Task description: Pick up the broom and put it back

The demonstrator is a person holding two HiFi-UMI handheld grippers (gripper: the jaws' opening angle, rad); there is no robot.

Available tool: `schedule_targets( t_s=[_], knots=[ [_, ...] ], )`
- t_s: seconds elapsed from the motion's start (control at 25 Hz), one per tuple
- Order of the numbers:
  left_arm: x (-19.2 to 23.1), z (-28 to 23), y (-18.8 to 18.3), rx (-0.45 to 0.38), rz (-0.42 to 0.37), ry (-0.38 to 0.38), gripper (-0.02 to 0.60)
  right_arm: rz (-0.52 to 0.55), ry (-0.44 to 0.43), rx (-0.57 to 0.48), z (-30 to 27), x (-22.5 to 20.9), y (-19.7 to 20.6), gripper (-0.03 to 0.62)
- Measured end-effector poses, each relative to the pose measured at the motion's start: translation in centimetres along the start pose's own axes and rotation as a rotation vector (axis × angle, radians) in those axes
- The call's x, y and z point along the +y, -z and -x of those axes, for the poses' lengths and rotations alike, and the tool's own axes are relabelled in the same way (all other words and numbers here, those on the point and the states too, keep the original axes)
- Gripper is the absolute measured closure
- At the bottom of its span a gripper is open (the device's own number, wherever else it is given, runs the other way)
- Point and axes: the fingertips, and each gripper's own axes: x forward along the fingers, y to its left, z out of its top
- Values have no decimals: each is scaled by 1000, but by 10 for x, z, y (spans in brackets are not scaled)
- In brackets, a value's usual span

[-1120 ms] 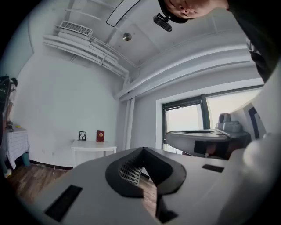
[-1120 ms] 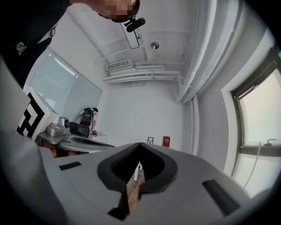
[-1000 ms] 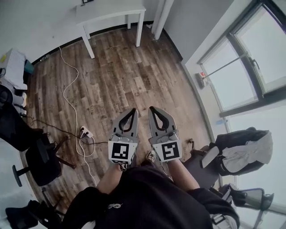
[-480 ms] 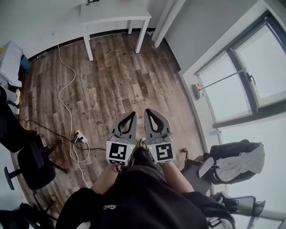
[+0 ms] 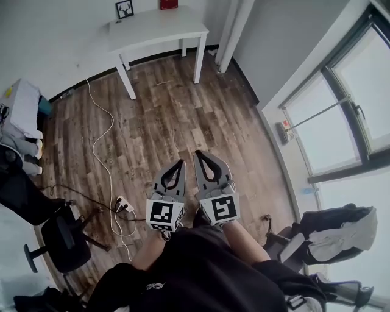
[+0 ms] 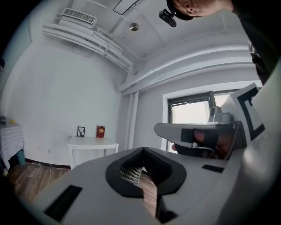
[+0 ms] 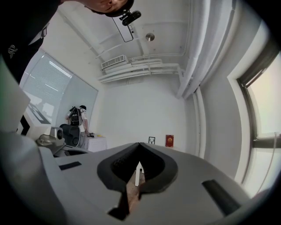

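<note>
The left gripper point(image 6: 142, 149) has its two fingers pressed together at the tips, with nothing caught in the dark padded loop behind them; only floor and a patch of patterned mesh show through that opening. The right gripper point(image 7: 139, 143) is likewise closed tip to tip and holds nothing, and a white table leg and a strip of floor show through its loop. In the head view the two grippers sit side by side, close but not touching, both pointing level and away from the person's body, each with its marker cube point(image 5: 163, 214) at the rear, just above the person's dark clothing point(image 5: 195, 268). Below them lies a brown wooden floor point(image 5: 164, 116). A white cable point(image 5: 100, 143) snakes across the boards on the left down to a power strip point(image 5: 124, 205), and a black office chair point(image 5: 61, 237) stands near that strip. Straight ahead, against the far wall, is a white table point(image 5: 155, 27) bearing a small framed picture point(image 5: 125, 8) and a red card point(image 5: 169, 3) standing upright. A large window point(image 5: 359, 103) runs along the right side, and near the lower right corner another chair point(image 5: 332, 228) has pale and dark clothing draped over it. A white unit point(image 5: 21, 106) stands at the left edge. The broom shows in none of the three views, so its place cannot be told.
</note>
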Motion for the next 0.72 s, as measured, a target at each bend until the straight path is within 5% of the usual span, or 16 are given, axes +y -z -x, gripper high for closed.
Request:
schedule_targets(
  t_s=[0.24, 0.72],
  knots=[
    [-39, -110, -8, 33, -9, 90, 581, 30, 94, 24, -16, -117, 9, 572],
    [-152, -281, 4, 146, -49, 358, 581, -85, 369, 28, 6, -325, 46, 572]
  ],
)
